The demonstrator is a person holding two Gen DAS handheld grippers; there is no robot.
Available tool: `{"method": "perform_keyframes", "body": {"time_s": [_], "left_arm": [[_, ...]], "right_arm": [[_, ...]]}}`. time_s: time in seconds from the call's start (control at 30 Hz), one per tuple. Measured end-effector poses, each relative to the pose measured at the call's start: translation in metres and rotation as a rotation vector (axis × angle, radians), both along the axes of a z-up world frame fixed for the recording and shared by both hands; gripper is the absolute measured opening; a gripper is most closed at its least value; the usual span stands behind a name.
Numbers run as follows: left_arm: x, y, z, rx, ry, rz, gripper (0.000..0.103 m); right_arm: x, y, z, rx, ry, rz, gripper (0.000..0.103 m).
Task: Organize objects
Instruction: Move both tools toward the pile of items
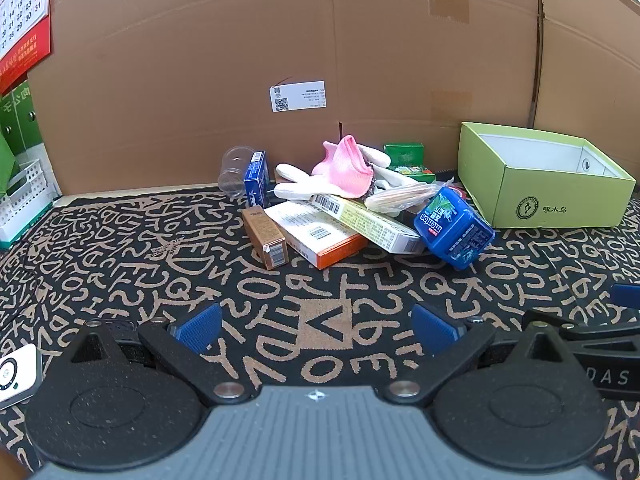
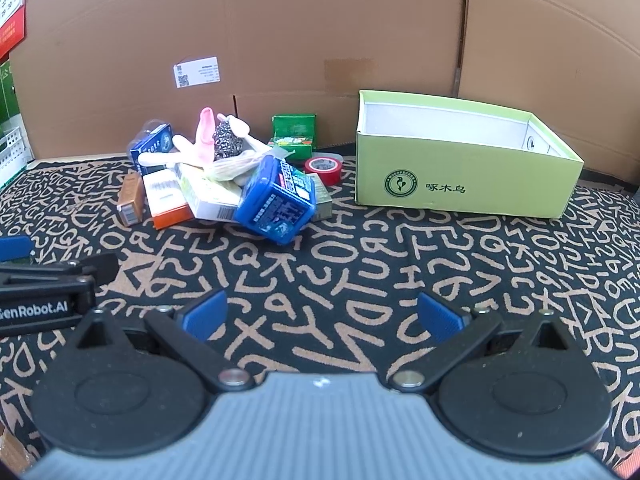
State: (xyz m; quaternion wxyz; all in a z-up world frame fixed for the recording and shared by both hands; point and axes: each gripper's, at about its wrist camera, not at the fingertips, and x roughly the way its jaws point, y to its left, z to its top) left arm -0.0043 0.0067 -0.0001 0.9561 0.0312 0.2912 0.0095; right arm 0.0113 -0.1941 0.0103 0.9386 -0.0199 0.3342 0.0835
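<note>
Progress nil — green box [image 2: 460, 168] at my 1 o'clock sits empty, pile [image 1: 348, 204] at 11 untouched: blue Mentos tub [image 2: 276, 204], glove [image 1: 344, 164], cartons. Both tools, left tool [image 1: 316, 330] and right tool [image 2: 322, 316], gape wide, holding nothing — everything left.

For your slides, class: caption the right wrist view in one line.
Open right tool faces a cluttered pile led by a blue Mentos tub, beside a green box.
</note>
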Motion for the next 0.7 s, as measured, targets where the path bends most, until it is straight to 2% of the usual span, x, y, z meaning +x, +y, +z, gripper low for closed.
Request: {"method": "perform_keyframes", "body": {"time_s": [0.7], "left_arm": [[0.001, 0.014, -0.002, 0.002, 0.008, 0.042, 0.103]], "right_arm": [[0.005, 0.004, -0.002, -0.006, -0.005, -0.005, 0.103]]}}
